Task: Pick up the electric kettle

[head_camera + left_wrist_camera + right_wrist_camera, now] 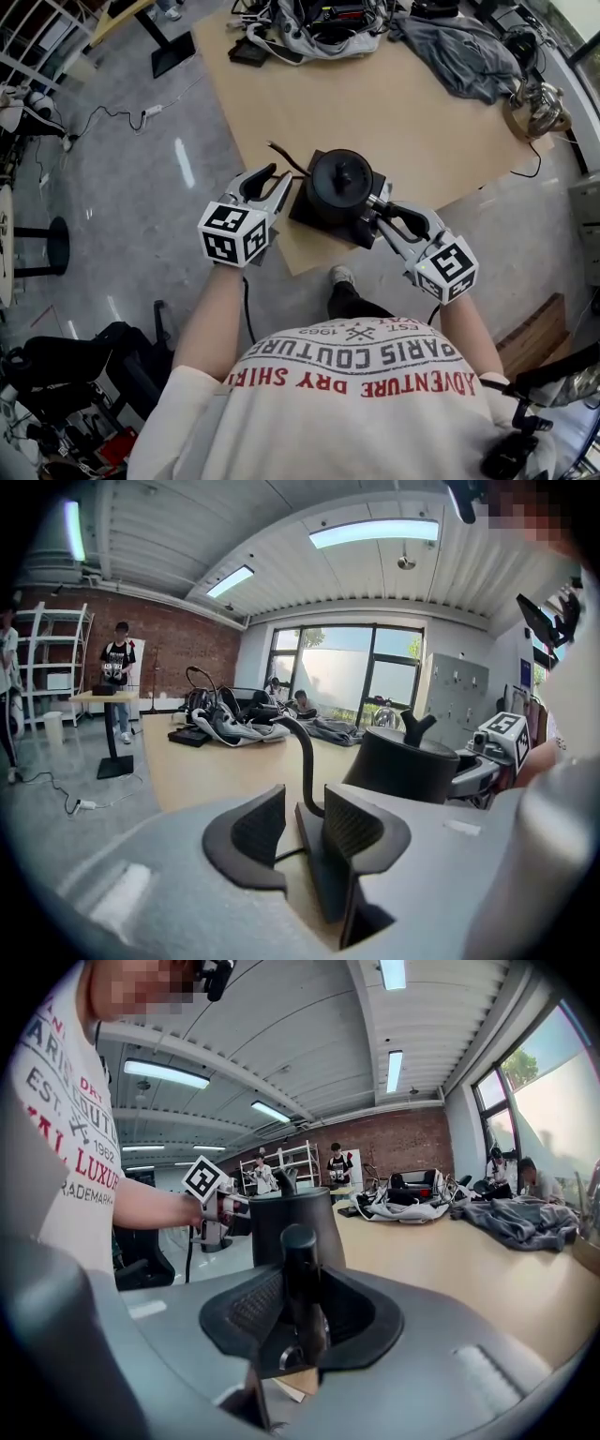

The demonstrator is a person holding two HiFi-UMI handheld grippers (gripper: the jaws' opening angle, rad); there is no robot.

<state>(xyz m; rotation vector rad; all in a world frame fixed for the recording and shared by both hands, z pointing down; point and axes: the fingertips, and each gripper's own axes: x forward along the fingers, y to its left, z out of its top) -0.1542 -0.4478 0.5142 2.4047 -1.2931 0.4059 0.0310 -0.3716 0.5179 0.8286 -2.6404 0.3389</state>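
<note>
Electric kettle at the table's near corner, my right claw spread around its handle, pads not pinching, my left claw wide open just beside the kettle's other side, black cord rising beyond those jaws

Electric kettle: matt black, with black base; table: pale tan wood. Left gripper and right gripper: grey shells, black ribbed pads, white cubes with black square markers. T-shirt: cream, red and grey lettering.
</note>
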